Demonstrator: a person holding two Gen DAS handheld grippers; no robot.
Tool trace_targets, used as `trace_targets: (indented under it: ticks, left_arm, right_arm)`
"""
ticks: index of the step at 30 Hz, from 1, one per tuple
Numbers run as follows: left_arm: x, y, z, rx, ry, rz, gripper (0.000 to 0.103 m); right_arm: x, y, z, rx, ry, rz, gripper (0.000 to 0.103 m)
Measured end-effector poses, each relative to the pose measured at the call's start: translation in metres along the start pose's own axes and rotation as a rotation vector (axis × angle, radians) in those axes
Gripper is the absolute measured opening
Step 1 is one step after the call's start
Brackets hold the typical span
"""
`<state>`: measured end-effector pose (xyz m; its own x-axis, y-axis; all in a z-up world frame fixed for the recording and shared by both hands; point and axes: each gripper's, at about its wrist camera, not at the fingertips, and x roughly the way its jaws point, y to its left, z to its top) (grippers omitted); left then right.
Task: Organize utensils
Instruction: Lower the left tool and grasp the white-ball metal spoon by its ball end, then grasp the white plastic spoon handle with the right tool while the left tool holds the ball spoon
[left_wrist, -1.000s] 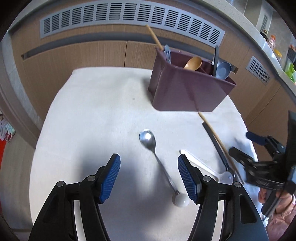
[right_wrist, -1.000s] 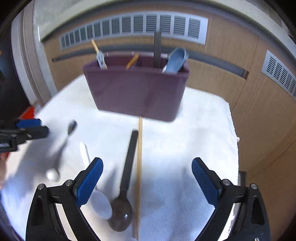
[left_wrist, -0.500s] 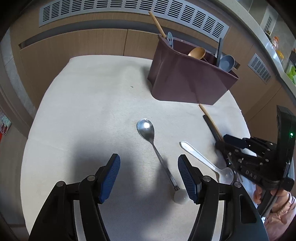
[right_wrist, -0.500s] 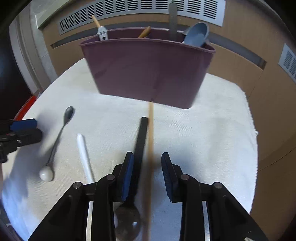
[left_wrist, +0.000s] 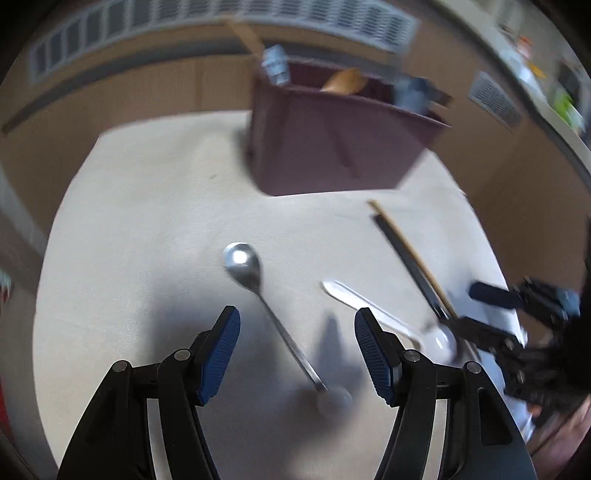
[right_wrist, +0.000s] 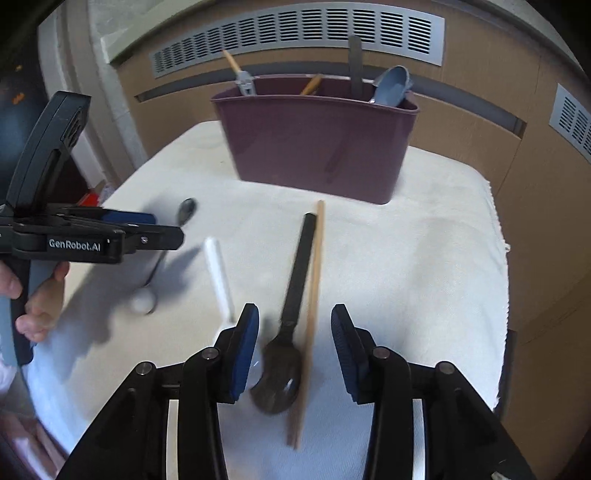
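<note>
Maroon utensil caddy (right_wrist: 317, 140) at the back of the white cloth (right_wrist: 424, 266). In front of it lie four loose items: one metal spoon (left_wrist: 258, 291), one white spoon (right_wrist: 219, 275), one black spoon (right_wrist: 291, 321), one wooden chopstick (right_wrist: 313, 295). Left gripper (left_wrist: 297, 354) spread, straddling the metal spoon's handle; right gripper (right_wrist: 294, 350) spread around the black spoon and chopstick.

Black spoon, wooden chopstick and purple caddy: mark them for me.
black spoon (right_wrist: 300, 266), right wrist view, middle of its handle
wooden chopstick (right_wrist: 314, 280), right wrist view, mid-shaft
purple caddy (right_wrist: 317, 144), right wrist view, front wall
</note>
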<state>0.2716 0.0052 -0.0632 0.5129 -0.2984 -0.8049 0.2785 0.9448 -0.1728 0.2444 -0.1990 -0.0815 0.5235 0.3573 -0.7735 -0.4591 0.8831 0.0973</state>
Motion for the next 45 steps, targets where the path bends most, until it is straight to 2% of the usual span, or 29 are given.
trace_targets:
  ticks: [3,5,7,9,11,15,16,18,19,26,30,33,37,39,41,42,43,45]
  left_arm:
    - [-0.017,-0.021,-0.025,0.151,-0.012,0.005,0.065]
    - [-0.024,-0.027,-0.039,0.175,-0.007,0.020,0.065]
    - [-0.025,-0.027,-0.047,0.127,0.000,0.032,0.062]
    - [-0.022,-0.023,-0.049,0.048,0.003,0.027,0.051]
    - [-0.014,-0.021,-0.049,-0.028,0.008,0.046,0.050]
    - [-0.001,-0.027,-0.049,-0.080,0.014,0.083,0.049]
    - [-0.001,-0.030,-0.049,-0.069,0.002,0.103,0.045]
    - [0.000,-0.034,-0.047,-0.048,-0.009,0.133,0.025]
    - [0.001,-0.034,-0.046,-0.050,-0.010,0.132,0.022]
    - [-0.027,-0.027,-0.042,-0.044,-0.086,0.146,0.022]
    - [-0.059,-0.022,-0.033,-0.029,-0.171,0.155,0.022]
    - [-0.085,-0.016,-0.025,-0.023,-0.231,0.132,0.023]
    - [-0.110,-0.007,-0.013,-0.023,-0.279,0.093,0.023]
    - [-0.118,-0.003,-0.008,-0.018,-0.299,0.085,0.023]
    - [-0.124,0.000,-0.004,-0.017,-0.311,0.078,0.022]
    - [-0.126,0.002,-0.003,-0.019,-0.313,0.075,0.023]
    - [-0.128,0.004,-0.002,-0.022,-0.315,0.068,0.023]
    - [-0.130,0.006,-0.001,-0.025,-0.315,0.054,0.023]
  right_arm:
    - [0.000,0.007,-0.008,-0.013,0.021,-0.007,0.048]
    - [-0.001,0.006,-0.012,-0.004,0.026,-0.018,0.048]
    - [0.000,0.006,-0.010,0.022,0.022,-0.021,0.048]
    - [-0.001,0.002,-0.012,0.054,0.013,-0.030,0.048]
    - [-0.004,-0.001,-0.013,0.079,0.005,-0.043,0.049]
    - [-0.012,-0.005,-0.019,0.103,-0.012,-0.071,0.057]
    - [-0.014,-0.005,-0.021,0.104,-0.019,-0.083,0.058]
    - [-0.021,-0.003,-0.024,0.094,-0.039,-0.113,0.059]
    - [-0.024,-0.002,-0.026,0.088,-0.048,-0.119,0.062]
    - [-0.033,0.001,-0.030,0.055,-0.095,-0.152,0.083]
    - [-0.032,0.004,-0.026,0.042,-0.100,-0.190,0.087]
    - [-0.033,0.006,-0.023,0.050,-0.103,-0.163,0.093]
    - [-0.030,0.018,-0.015,0.009,-0.103,-0.064,0.092]
    - [-0.025,0.029,-0.006,-0.047,-0.099,-0.037,0.086]
    - [-0.014,0.039,0.005,-0.096,-0.072,-0.010,0.056]
    - [-0.005,0.043,0.011,-0.112,-0.045,0.010,0.049]
    - [0.004,0.046,0.017,-0.121,-0.021,0.032,0.045]
    - [0.023,0.050,0.026,-0.140,0.010,0.055,0.045]
